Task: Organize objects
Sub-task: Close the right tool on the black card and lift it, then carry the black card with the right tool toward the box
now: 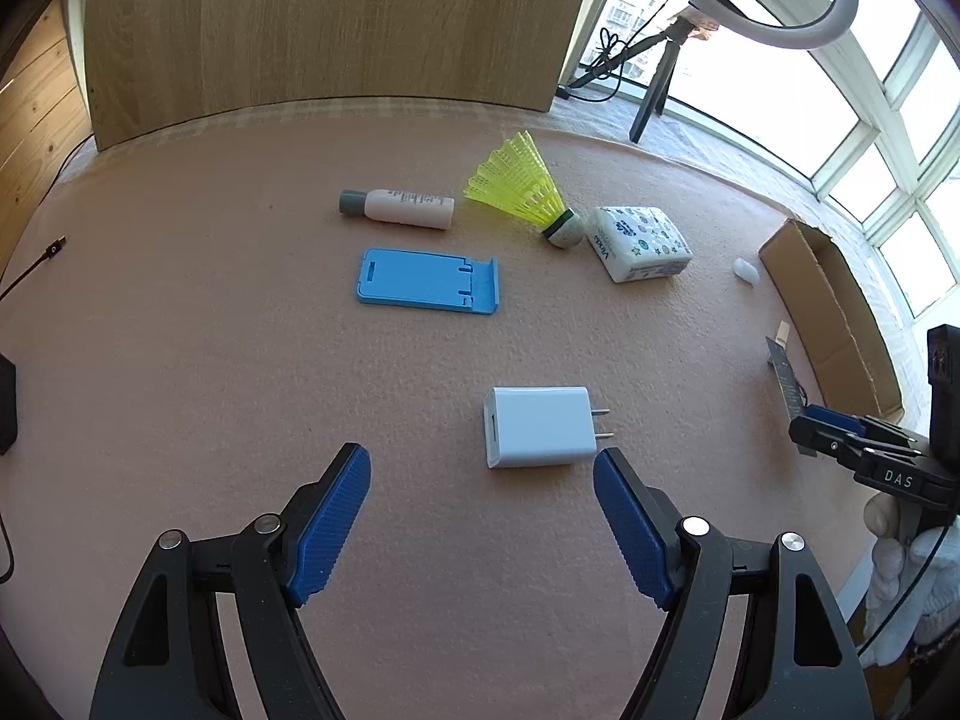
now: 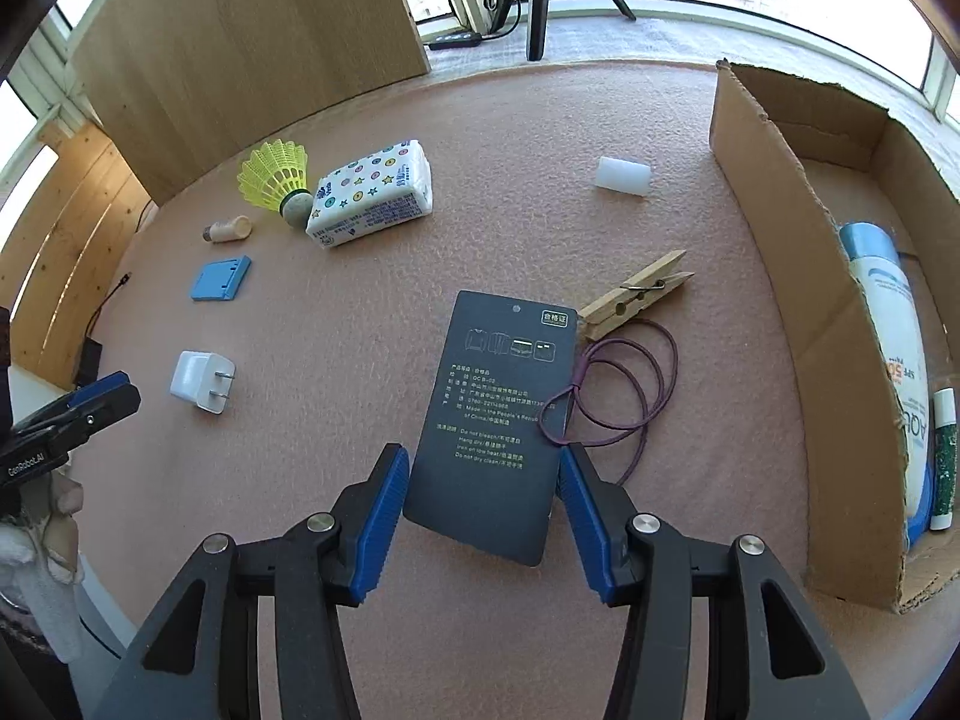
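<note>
Counter [image 2: 420, 96] covered in pink felt. Far side: yellow shuttlecock [image 2: 277, 175] touching a patterned tissue pack [image 2: 373, 195]; a small bottle [image 1: 401, 209] and a blue phone stand [image 1: 427, 281] lie to their left. A white cylinder [image 2: 624, 176] lies apart, near the cardboard box [image 2: 780, 204] at the right edge, which contains a sunscreen bottle [image 2: 888, 324] and a slim tube [image 2: 943, 456]. A wooden clothespin [image 2: 639, 295] and a purple elastic loop [image 2: 618, 384] lie just right of the dark garment tag [image 2: 498, 414].

Right claw [image 2: 480, 474]: partly open, the tag's near end between the blue pads. Tag appears clamped by its edges and lifted at that end; firm contact cannot be confirmed.

Left claw [image 1: 483, 468]: wide open, empty, above the counter. The white charger [image 1: 537, 426] lies just ahead, nearer the right-hand finger; no contact.
</note>
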Demonstrator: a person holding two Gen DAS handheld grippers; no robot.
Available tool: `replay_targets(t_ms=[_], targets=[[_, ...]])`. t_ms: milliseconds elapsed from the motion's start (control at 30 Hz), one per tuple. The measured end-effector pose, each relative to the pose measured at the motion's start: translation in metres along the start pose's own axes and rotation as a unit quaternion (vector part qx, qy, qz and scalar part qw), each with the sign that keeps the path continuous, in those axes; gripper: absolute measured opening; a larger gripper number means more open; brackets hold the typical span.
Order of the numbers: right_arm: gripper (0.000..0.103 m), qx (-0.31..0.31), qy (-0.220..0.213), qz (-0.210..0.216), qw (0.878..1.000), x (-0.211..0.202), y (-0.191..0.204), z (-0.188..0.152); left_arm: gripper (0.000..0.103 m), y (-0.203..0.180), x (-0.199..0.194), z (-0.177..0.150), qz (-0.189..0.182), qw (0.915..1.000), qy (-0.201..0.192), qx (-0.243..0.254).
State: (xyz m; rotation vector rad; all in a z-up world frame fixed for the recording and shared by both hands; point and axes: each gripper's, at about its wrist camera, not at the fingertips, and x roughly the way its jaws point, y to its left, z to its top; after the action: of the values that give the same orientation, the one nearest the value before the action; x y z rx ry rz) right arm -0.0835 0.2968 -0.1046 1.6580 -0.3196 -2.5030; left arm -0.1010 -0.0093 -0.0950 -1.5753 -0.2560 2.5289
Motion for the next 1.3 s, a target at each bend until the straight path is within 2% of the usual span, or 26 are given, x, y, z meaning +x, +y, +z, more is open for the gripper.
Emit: replay_targets(t_ms=[67, 100, 167, 200, 333, 467, 633, 733, 833, 1000, 1133, 1300], targets=[[0.048, -0.006, -0.009, 0.005, 1.0, -0.009, -0.002, -0.002, 0.08, -0.007, 0.001, 0.0, 0.0, 1.0, 0.001, 0.007], [0.048, 0.003, -0.007, 0.022, 1.0, -0.008, -0.007, 0.001, 0.08, -0.011, 0.001, -0.001, -0.001, 1.0, 0.002, 0.009], [0.048, 0.06, 0.003, 0.09, 0.994, -0.009, -0.022, 0.001, 0.08, -0.017, 0.002, -0.001, -0.002, 0.9999, 0.002, 0.011], [0.048, 0.079, 0.002, 0.105, 0.991, -0.01, -0.026, 0.001, 0.08, -0.02, 0.003, -0.001, -0.003, 0.9999, 0.002, 0.013], [0.048, 0.054, -0.024, 0.083, 0.995, -0.031, -0.017, -0.002, 0.08, -0.03, 0.003, -0.002, -0.005, 0.9998, 0.004, 0.021], [0.048, 0.034, -0.048, 0.081, 0.995, -0.054, -0.01, 0.001, 0.08, -0.034, 0.004, -0.002, -0.005, 0.9998, 0.005, 0.02], [0.048, 0.023, -0.073, 0.042, 0.996, -0.075, -0.026, 0.01, 0.08, -0.036, 0.007, -0.003, -0.007, 0.9998, 0.007, 0.017], [0.048, 0.036, -0.071, 0.036, 0.996, -0.077, -0.044, 0.013, 0.08, -0.038, 0.01, -0.004, -0.007, 0.9998, 0.011, 0.016], [0.048, 0.055, -0.059, 0.057, 0.995, -0.075, -0.061, 0.014, 0.08, -0.041, 0.014, -0.004, -0.007, 0.9998, 0.013, 0.015], [0.048, 0.072, -0.056, 0.065, 0.994, -0.077, -0.075, 0.016, 0.08, -0.046, 0.018, -0.004, -0.011, 0.9998, 0.014, 0.013], [0.048, 0.028, -0.048, 0.06, 0.997, -0.073, -0.059, 0.014, 0.08, -0.049, 0.021, -0.003, -0.014, 0.9997, 0.015, 0.012], [0.05, -0.013, 0.0, 0.067, 0.998, -0.051, -0.036, 0.007, 0.08, -0.05, 0.02, -0.001, -0.015, 0.9997, 0.013, 0.012]])
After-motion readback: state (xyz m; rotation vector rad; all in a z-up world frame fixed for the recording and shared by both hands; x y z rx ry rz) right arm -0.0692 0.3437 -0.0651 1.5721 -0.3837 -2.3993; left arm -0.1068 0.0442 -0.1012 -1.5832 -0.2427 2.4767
